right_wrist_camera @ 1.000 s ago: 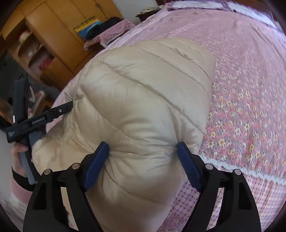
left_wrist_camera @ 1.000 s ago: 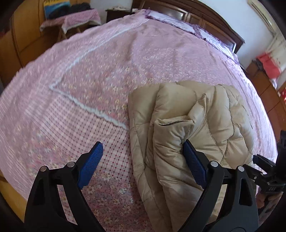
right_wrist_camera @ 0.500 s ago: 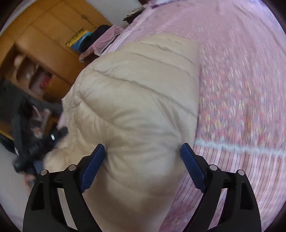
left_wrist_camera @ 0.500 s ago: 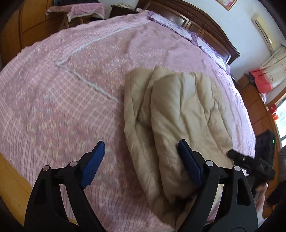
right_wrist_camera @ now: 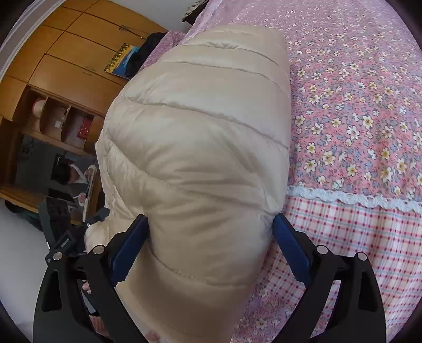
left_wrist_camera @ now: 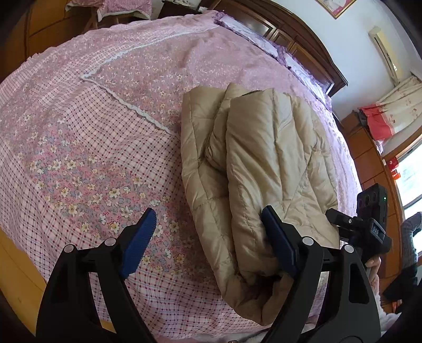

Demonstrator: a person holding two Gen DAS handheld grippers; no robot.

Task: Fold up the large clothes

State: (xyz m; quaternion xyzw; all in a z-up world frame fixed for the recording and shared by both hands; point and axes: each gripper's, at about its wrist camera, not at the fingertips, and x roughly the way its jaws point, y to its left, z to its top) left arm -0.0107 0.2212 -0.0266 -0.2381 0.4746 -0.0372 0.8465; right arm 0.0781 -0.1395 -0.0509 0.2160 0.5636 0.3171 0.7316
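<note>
A beige quilted puffer jacket (left_wrist_camera: 263,147) lies folded in layers on the pink floral bedspread (left_wrist_camera: 79,132), near the bed's foot edge. My left gripper (left_wrist_camera: 208,211) is open: its right finger (left_wrist_camera: 277,242) rests against the jacket's near end, its left finger hovers over the bedspread. In the right wrist view the jacket (right_wrist_camera: 200,118) bulges up between the jaws of my right gripper (right_wrist_camera: 209,217). Those jaws are opening and stand wide around the puffy fold. The right gripper's black body (left_wrist_camera: 369,224) also shows beside the jacket in the left wrist view.
A dark wooden headboard (left_wrist_camera: 290,34) and pillows are at the bed's far end. A wooden wardrobe with shelves (right_wrist_camera: 66,66) stands beyond the foot of the bed. A cloth-covered stand (left_wrist_camera: 124,8) is at the far left. Red cloth (left_wrist_camera: 377,124) hangs by the curtain.
The jacket's raised top fold has settled flat onto the layers below. My right gripper's jaws have widened around the jacket. The left gripper has shifted sideways along the bed's edge.
</note>
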